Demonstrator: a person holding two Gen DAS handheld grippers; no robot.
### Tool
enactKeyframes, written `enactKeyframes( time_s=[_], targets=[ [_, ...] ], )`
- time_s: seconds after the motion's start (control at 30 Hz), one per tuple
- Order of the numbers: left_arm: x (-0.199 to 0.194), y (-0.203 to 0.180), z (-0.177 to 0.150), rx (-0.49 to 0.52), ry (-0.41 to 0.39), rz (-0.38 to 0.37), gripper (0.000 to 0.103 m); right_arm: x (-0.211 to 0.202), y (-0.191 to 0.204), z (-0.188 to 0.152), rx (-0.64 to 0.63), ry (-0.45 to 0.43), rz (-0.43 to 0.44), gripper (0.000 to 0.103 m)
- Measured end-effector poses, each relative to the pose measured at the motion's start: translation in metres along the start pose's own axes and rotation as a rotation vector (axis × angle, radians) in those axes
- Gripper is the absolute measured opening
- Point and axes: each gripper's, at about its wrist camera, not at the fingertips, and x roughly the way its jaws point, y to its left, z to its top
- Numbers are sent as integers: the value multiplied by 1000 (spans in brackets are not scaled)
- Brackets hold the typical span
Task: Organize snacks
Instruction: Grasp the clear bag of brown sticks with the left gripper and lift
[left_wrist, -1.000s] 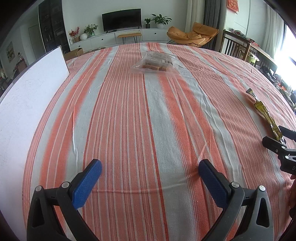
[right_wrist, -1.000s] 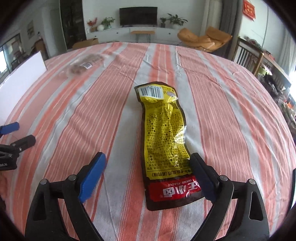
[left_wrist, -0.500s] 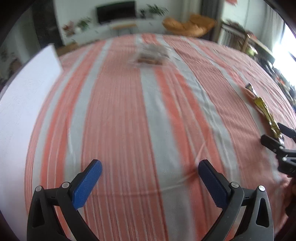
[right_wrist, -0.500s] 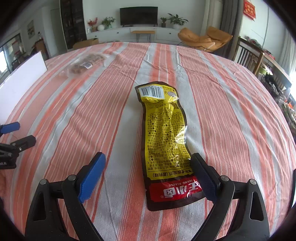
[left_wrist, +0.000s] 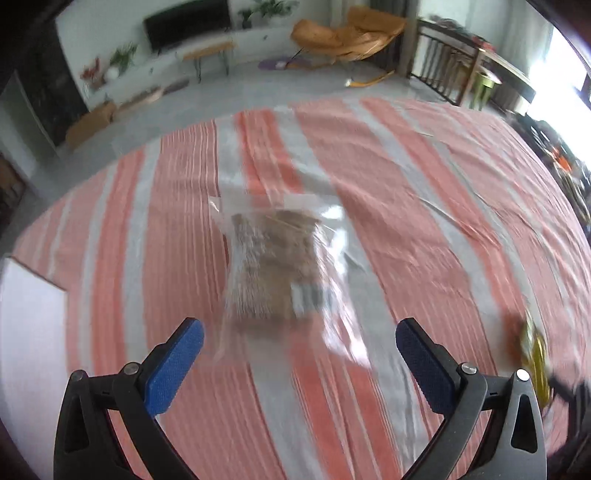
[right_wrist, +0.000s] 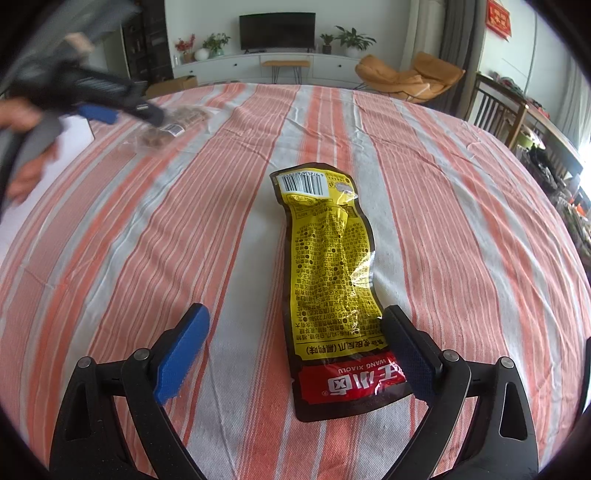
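We count two snack packs on the orange-and-grey striped tablecloth (right_wrist: 461, 236), plus one flat white board (left_wrist: 27, 332) off to the left of our left gripper.

Pack one is a long, crinkly yellow foil pouch with a dark border and a red end band (right_wrist: 328, 280). It lies flat, running straight ahead from our right gripper (right_wrist: 295, 350), with the red end between the two blue-padded fingers (right_wrist: 181, 349) and tight against the right-hand one. The jaws stand wide apart and aren't pinching it. On the red band we can read "WANG XIAOLU" upside down next to big white Chinese characters, the yellow part is covered in small Chinese print, and the far end has a white barcode label.

Pack two is a clear plastic bag of brown snack pieces (left_wrist: 275, 269), lying just ahead of our left gripper (left_wrist: 299, 350), a bit left of centre between the fingers. Those jaws are spread wide too, holding nothing. That view is motion-blurred, so the bag's small white barcode sticker is unreadable. From the right wrist view the same bag sits far ahead to the left, with the left gripper over it.
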Motion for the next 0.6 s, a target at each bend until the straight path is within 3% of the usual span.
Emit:
enactKeyframes(
  time_s=[0.1,0.17,0.2,0.37,0.4,0.43,0.5,0.6],
  targets=[
    [30,16,10,-52,38,59,103,0,0,0,0,0,0,96],
    [43,23,11,-77,56,42,103,0,0,0,0,0,0,96],
    [43,26,12,-91,20,26,103,0,-1,0,0,0,1,96],
    [47,21,16,-89,-12,46,102,3,1,2,0,2,1,97],
    [46,19,17,-91,-23,43,89,3,1,2,0,2,1,97],
    [40,15,16,-80,-56,29,62,3,1,2,0,2,1,97],
    [30,10,11,-69,-72,55,51,3,1,2,0,2,1,97],
    [14,11,-16,-103,-73,-9,49,3,1,2,0,2,0,97]
  ],
)
